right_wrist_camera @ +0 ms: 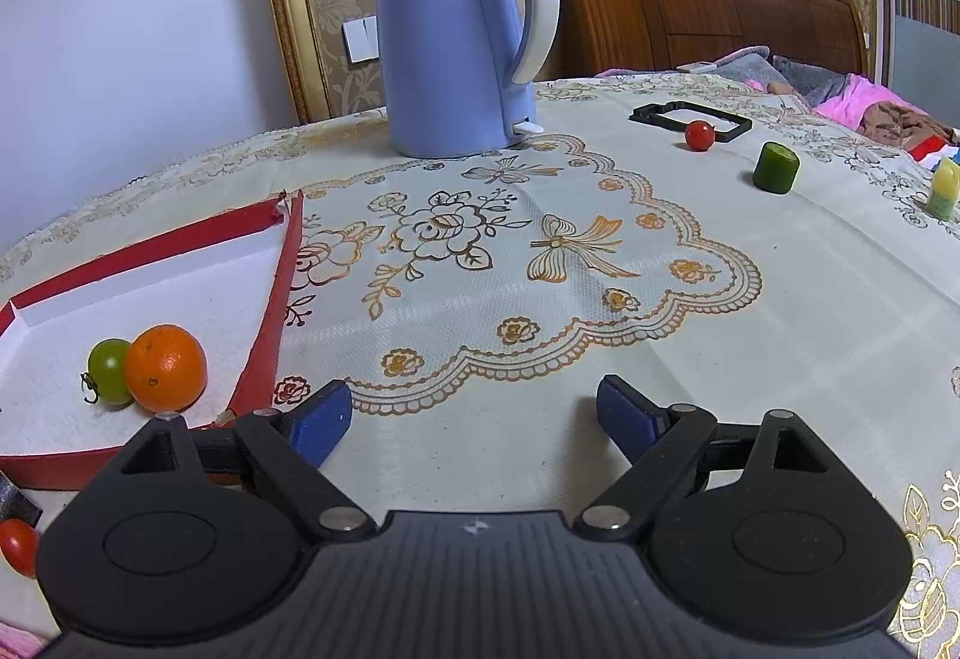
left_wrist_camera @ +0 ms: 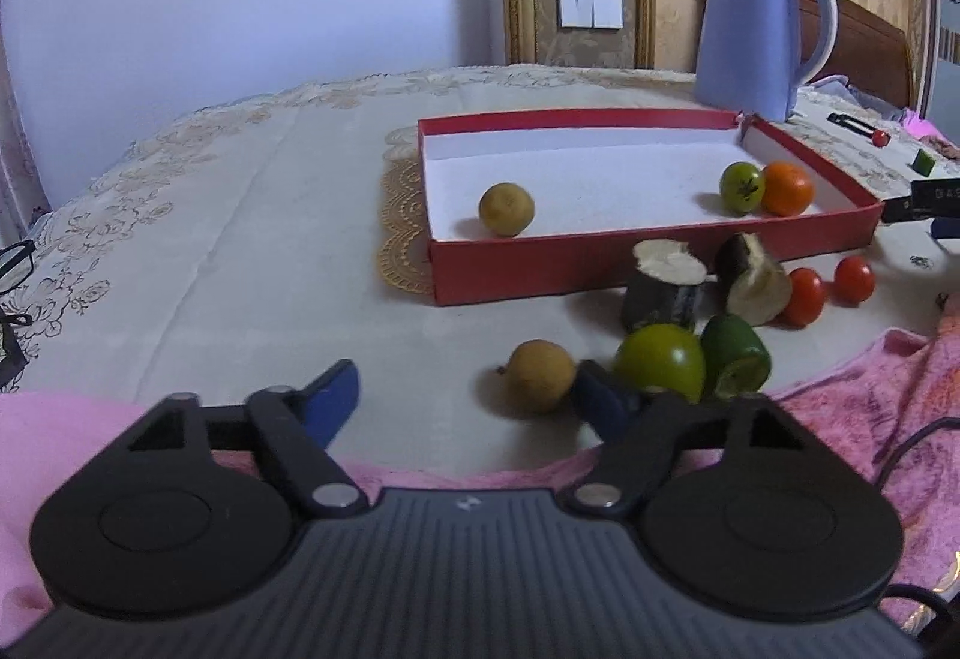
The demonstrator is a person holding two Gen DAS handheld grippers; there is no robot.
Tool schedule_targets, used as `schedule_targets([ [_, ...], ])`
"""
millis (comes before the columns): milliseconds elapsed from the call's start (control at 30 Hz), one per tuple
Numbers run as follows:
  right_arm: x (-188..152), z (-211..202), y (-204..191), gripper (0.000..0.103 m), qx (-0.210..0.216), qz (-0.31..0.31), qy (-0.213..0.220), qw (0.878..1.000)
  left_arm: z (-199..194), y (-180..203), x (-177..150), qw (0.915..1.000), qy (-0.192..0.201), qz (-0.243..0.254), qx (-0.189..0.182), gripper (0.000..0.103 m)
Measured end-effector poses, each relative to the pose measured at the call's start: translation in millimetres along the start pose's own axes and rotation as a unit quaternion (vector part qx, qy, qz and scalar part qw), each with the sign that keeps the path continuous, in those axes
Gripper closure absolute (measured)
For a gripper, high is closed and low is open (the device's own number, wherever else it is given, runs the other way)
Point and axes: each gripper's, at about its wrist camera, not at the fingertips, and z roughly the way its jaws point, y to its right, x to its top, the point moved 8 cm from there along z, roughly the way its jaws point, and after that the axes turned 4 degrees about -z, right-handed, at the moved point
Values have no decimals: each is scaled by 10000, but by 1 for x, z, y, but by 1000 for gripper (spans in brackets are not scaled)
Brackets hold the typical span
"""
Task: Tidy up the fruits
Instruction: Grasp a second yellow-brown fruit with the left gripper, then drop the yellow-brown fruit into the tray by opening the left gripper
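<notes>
A red box (left_wrist_camera: 600, 263) with a white floor holds a brown round fruit (left_wrist_camera: 506, 208), a green tomato (left_wrist_camera: 741, 187) and an orange (left_wrist_camera: 786, 187). In front of it lie a brown longan (left_wrist_camera: 539, 375), a green fruit (left_wrist_camera: 660, 364), a green piece (left_wrist_camera: 737, 353), two cut sugarcane chunks (left_wrist_camera: 666, 287) and two cherry tomatoes (left_wrist_camera: 828, 284). My left gripper (left_wrist_camera: 465, 401) is open and empty, low over the table just left of the longan. My right gripper (right_wrist_camera: 474, 416) is open and empty, right of the box (right_wrist_camera: 273, 323); the orange (right_wrist_camera: 165, 366) and green tomato (right_wrist_camera: 108, 371) show there.
A blue kettle (right_wrist_camera: 456, 41) stands behind the box. Far right lie a cherry tomato (right_wrist_camera: 699, 135) by a black frame (right_wrist_camera: 690, 116), a cucumber chunk (right_wrist_camera: 776, 167) and a yellow-green piece (right_wrist_camera: 943, 192). Pink cloth (left_wrist_camera: 870, 395) covers the near table edge. Glasses (left_wrist_camera: 15, 254) lie at left.
</notes>
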Motion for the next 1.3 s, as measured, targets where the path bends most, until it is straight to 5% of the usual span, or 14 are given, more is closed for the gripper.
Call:
schedule_targets([
  [200,0,0,0,14,13,15,7,10000,-4,16,0,9994,-11,166,-307,78],
  [400,0,0,0,14,41,53,20,10000,-8,19,4,9996,165,143,-176,78],
  [700,0,-1,0,14,43,54,20,10000,-2,18,67,9956,748,-335,-459,78],
  [1100,0,-1,0,13,50,59,23,10000,91,46,89,9982,-14,-305,-511,78],
  [1300,0,-1,0,13,51,57,23,10000,97,50,82,9989,-79,-118,-443,76],
])
